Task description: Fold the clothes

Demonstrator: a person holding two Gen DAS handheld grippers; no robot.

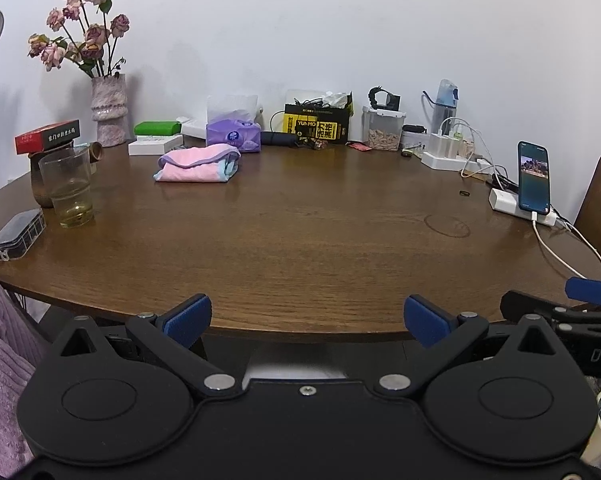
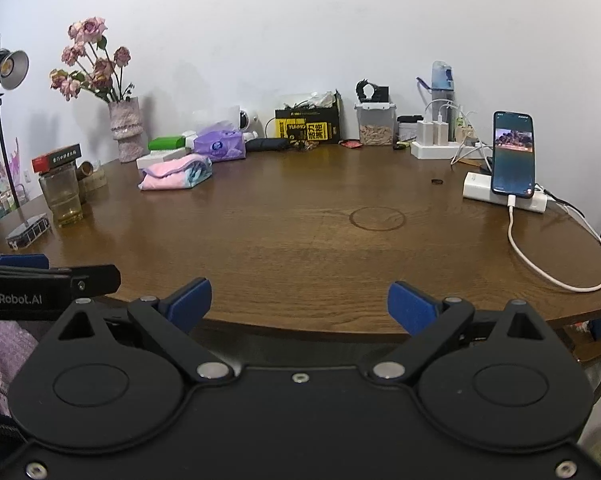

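A folded pink garment with light blue trim (image 1: pixel 198 165) lies on the brown round table (image 1: pixel 300 240) at the far left side, in front of a purple tissue pack; it also shows in the right wrist view (image 2: pixel 176 173). My left gripper (image 1: pixel 306 318) is open and empty, held at the table's near edge, far from the garment. My right gripper (image 2: pixel 299 306) is open and empty, also at the near edge. Each gripper shows at the edge of the other's view.
A glass with liquid (image 1: pixel 69 189), a dark tin (image 1: pixel 17 233) and a vase of roses (image 1: pixel 107 110) stand at the left. Boxes, a jar and a bottle line the back wall. A phone (image 1: pixel 534 178) on a stand with a white cable (image 2: pixel 548 264) is at the right.
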